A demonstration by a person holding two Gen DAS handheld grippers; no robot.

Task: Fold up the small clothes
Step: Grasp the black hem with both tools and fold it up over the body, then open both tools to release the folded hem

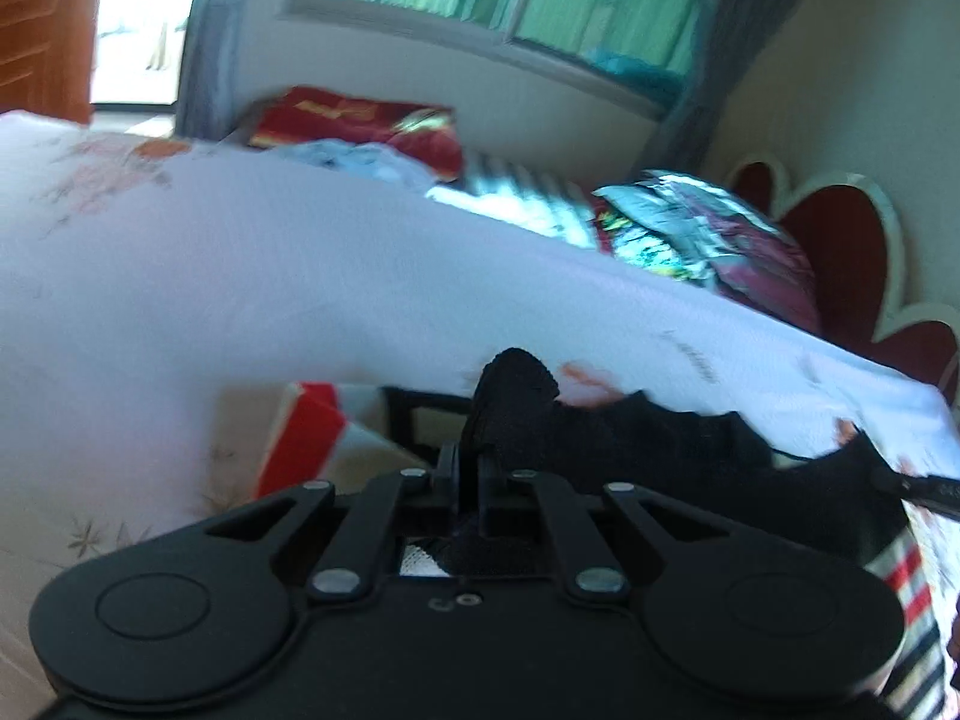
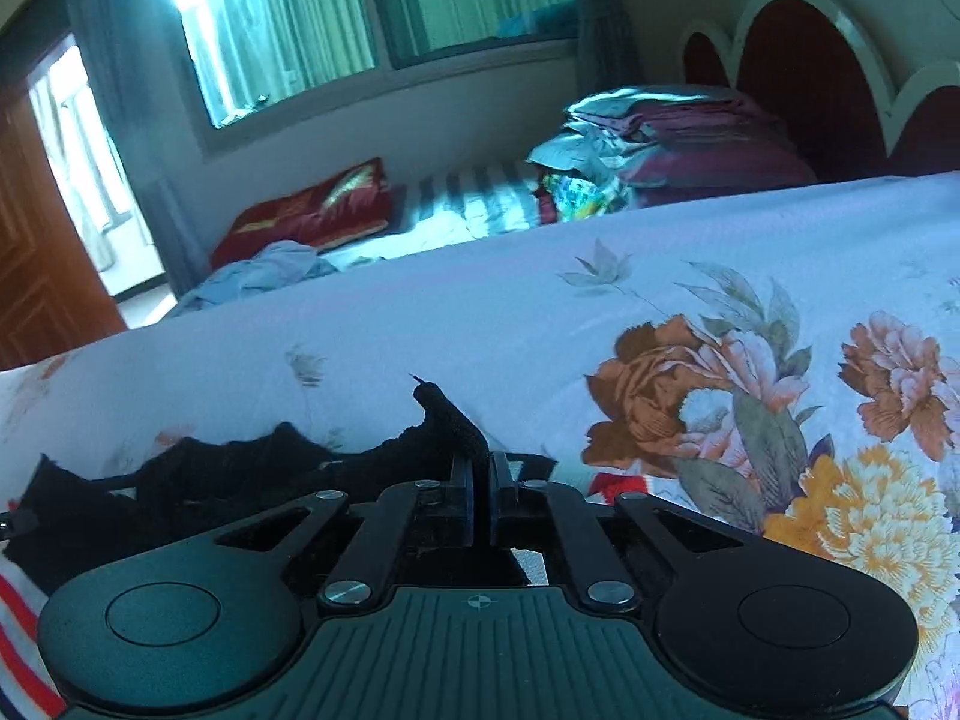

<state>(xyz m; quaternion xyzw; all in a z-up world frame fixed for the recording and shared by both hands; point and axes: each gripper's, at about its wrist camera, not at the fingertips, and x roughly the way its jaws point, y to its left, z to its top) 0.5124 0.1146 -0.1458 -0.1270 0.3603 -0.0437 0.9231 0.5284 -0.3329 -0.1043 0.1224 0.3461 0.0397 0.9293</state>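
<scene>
A small black knitted garment (image 1: 636,438) lies on the floral bed sheet (image 1: 252,276), partly over a red, white and dark striped cloth (image 1: 906,588). My left gripper (image 1: 469,468) is shut on one bunched corner of the black garment, and a tuft sticks up past its fingers. In the right wrist view the same black garment (image 2: 198,480) stretches off to the left. My right gripper (image 2: 482,480) is shut on its other corner, which pokes up in a point. The striped cloth (image 2: 18,618) shows at the lower left there.
A white sheet with large orange and yellow flowers (image 2: 750,396) covers the bed. Beyond it lie a red pillow (image 2: 312,210), a pile of folded clothes (image 2: 660,144) and a light blue garment (image 2: 264,276). A red scalloped headboard (image 2: 810,78) stands at the right, a window (image 2: 336,18) behind.
</scene>
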